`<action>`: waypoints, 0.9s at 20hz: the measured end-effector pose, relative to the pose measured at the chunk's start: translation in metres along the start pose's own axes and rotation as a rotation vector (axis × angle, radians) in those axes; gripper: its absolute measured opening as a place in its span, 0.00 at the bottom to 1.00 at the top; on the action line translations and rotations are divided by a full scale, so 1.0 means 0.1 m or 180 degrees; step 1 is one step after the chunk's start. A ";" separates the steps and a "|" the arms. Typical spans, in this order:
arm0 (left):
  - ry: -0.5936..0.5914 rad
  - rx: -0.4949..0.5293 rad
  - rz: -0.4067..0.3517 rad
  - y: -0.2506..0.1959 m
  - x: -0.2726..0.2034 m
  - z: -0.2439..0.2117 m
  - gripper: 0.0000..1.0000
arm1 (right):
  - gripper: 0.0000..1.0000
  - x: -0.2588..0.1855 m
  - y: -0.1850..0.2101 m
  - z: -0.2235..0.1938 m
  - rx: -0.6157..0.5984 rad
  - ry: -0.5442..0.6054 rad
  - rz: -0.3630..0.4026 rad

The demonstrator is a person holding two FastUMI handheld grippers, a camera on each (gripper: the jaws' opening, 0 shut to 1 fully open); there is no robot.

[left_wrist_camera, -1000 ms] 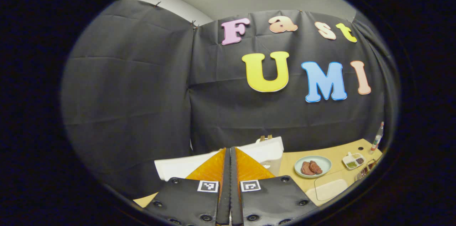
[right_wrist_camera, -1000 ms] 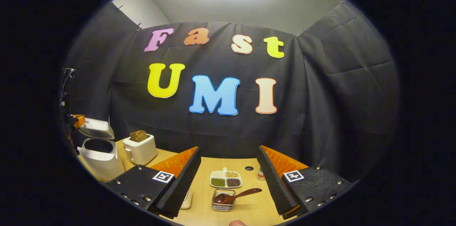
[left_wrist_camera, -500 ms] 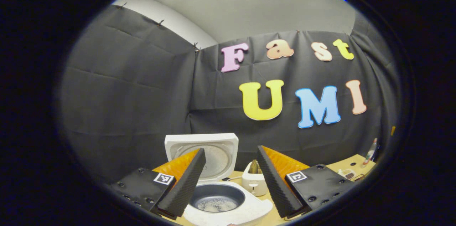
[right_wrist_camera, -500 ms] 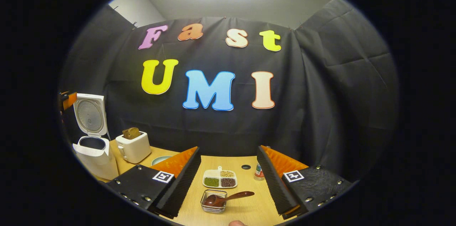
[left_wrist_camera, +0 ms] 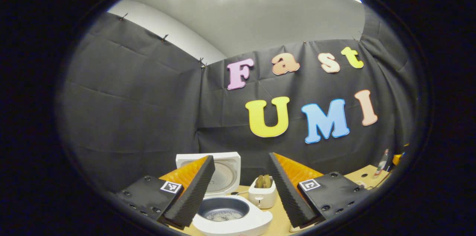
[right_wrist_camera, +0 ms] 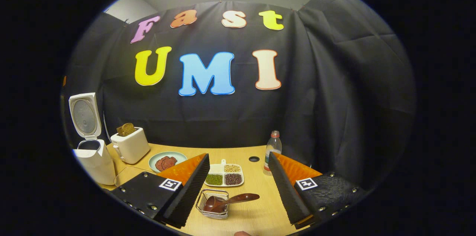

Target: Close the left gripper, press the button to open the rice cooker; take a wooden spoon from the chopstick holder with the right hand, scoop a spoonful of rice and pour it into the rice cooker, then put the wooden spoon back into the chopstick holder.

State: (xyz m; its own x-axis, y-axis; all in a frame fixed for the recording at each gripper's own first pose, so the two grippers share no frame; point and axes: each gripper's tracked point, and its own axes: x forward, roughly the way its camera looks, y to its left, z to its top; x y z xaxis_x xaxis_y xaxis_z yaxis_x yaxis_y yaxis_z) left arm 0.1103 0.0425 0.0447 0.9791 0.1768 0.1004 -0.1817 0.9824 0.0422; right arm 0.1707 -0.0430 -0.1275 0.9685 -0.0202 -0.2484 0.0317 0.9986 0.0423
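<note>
Rice cooker open, wooden spoon lying in the chopstick holder, both grippers with fingers apart and empty.

Left gripper view: the left gripper (left_wrist_camera: pixel 241 191) hangs over the table (left_wrist_camera: pixel 279 221) with its fingers spread wide, holding nothing; between them stands the rice cooker (left_wrist_camera: pixel 230 218), its lid (left_wrist_camera: pixel 225 171) raised upright behind the dark inner pot, which has a little rice at the bottom. Just beside it on the right sits a white toaster (left_wrist_camera: pixel 262 195) with bread in its slots.
Right gripper view: the right gripper (right_wrist_camera: pixel 238 191) has its fingers wide apart, gripping nothing. Between them, low on the table, the wire chopstick holder (right_wrist_camera: pixel 212 204) holds the wooden spoon (right_wrist_camera: pixel 228 201), bowl inside and handle sticking out to the right over the rim. Behind it lie a divided dish of beans (right_wrist_camera: pixel 224 176), a plate of meat (right_wrist_camera: pixel 166 161) and a bottle (right_wrist_camera: pixel 273 149); far left stands the open rice cooker.
</note>
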 end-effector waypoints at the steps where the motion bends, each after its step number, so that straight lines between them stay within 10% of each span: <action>1: 0.0021 0.0021 0.0006 -0.01 -0.02 0.00 0.96 | 0.96 0.05 -0.03 -0.11 0.0053 0.0075 -0.0019; 11: 0.0232 0.0162 0.0108 0.06 -0.11 -0.15 1.00 | 0.98 0.30 -0.01 -1.08 0.0749 0.0882 0.0035; 17: 0.0305 0.0146 0.0242 0.31 -0.12 -0.25 0.99 | 0.88 0.41 0.11 -1.35 0.1053 0.1129 0.0088; 18: 0.0312 0.0158 0.0279 0.37 -0.10 -0.25 0.99 | 0.72 0.44 0.12 -1.38 0.1104 0.1168 0.0056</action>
State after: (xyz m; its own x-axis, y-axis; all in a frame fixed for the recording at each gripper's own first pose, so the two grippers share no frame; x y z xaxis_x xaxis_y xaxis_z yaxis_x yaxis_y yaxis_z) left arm 0.0956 0.0789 0.0209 0.9631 0.2691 0.0083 -0.2688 0.9592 0.0871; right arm 0.1796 -0.0250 -0.2715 0.8208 0.0773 -0.5660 0.1567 0.9224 0.3531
